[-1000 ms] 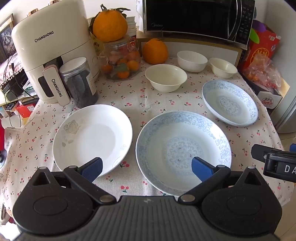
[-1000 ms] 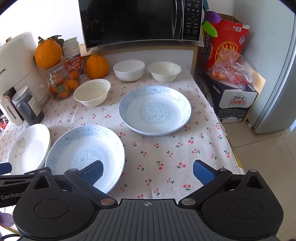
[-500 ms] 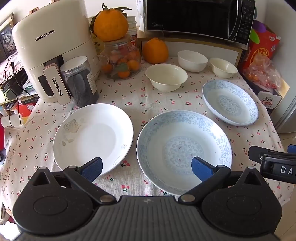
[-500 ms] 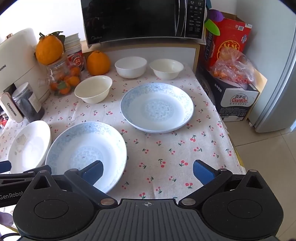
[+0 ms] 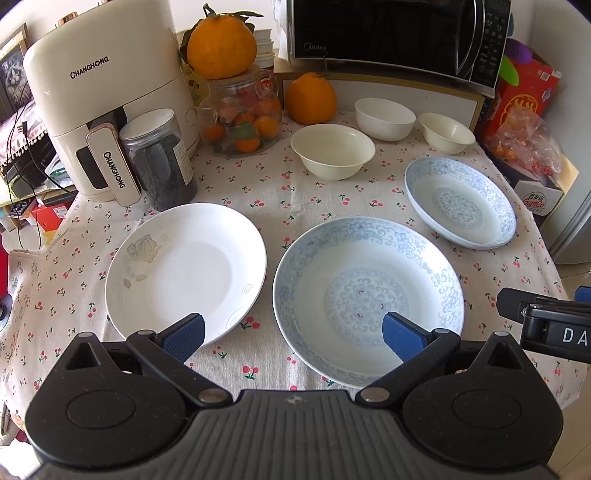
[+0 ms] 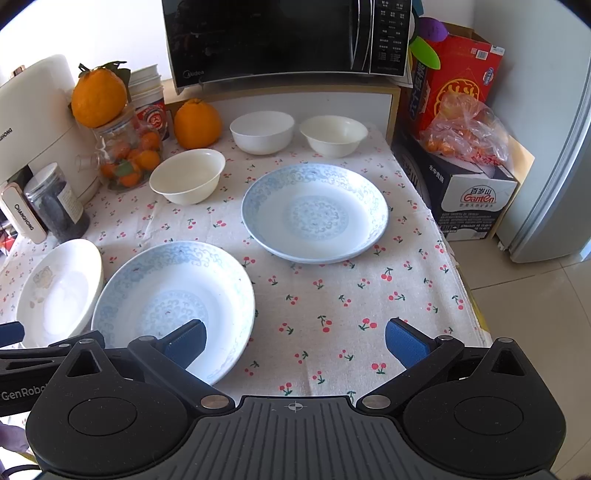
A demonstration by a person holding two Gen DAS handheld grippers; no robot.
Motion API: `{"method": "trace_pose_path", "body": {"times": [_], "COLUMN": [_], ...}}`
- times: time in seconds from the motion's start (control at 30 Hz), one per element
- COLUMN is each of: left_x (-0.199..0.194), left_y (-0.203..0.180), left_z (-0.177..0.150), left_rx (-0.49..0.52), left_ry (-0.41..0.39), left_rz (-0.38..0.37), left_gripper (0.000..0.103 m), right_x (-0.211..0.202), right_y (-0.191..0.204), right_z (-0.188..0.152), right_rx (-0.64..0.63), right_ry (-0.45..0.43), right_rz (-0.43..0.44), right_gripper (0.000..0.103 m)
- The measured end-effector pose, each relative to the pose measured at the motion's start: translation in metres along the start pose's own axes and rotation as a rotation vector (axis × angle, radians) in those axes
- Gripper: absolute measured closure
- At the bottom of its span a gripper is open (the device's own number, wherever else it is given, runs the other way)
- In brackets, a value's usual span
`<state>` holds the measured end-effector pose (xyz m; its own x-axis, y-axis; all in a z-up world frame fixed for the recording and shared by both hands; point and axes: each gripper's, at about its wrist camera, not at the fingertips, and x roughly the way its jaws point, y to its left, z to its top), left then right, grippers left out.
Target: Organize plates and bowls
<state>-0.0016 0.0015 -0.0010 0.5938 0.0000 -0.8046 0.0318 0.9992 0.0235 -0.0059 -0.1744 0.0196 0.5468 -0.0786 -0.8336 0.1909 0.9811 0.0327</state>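
Observation:
Three plates lie apart on the cherry-print tablecloth: a white plate (image 5: 184, 266) at the left, a blue-patterned plate (image 5: 365, 295) in the middle and a second blue-patterned plate (image 5: 460, 201) at the right. Three cream bowls stand behind them: one (image 5: 332, 149) in the middle, one (image 5: 384, 118) further back and a small one (image 5: 445, 132) at the back right. My left gripper (image 5: 293, 334) is open and empty, above the near edges of the white and middle plates. My right gripper (image 6: 295, 341) is open and empty, over the cloth right of the middle plate (image 6: 173, 302).
An air fryer (image 5: 103, 110), a dark jar (image 5: 159, 158) and a glass jar of small oranges (image 5: 240, 118) stand at the back left. A large orange (image 5: 310, 98) sits below the microwave (image 5: 395, 33). Boxes (image 6: 461, 177) and a fridge (image 6: 554, 147) stand right of the table edge.
Both grippers have moved slightly forward over the table. Plates and bowls have not moved. Both grippers remain open.

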Motion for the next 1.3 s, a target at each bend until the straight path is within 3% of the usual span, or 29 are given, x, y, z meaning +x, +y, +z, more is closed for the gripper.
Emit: {"method": "trace_pose_path", "body": {"times": [1.3], "left_x": [0.0001], "left_y": [-0.0003], "left_z": [-0.0020], "left_rx": [-0.008], "left_ry": [0.014], "left_rz": [-0.011], "left_gripper": [0.000], "right_x": [-0.0004], "right_y": [0.0013], "right_z": [0.0009], "right_rx": [0.002], "right_ry": [0.011], "right_rz": [0.005], "right_gripper": [0.000]}}
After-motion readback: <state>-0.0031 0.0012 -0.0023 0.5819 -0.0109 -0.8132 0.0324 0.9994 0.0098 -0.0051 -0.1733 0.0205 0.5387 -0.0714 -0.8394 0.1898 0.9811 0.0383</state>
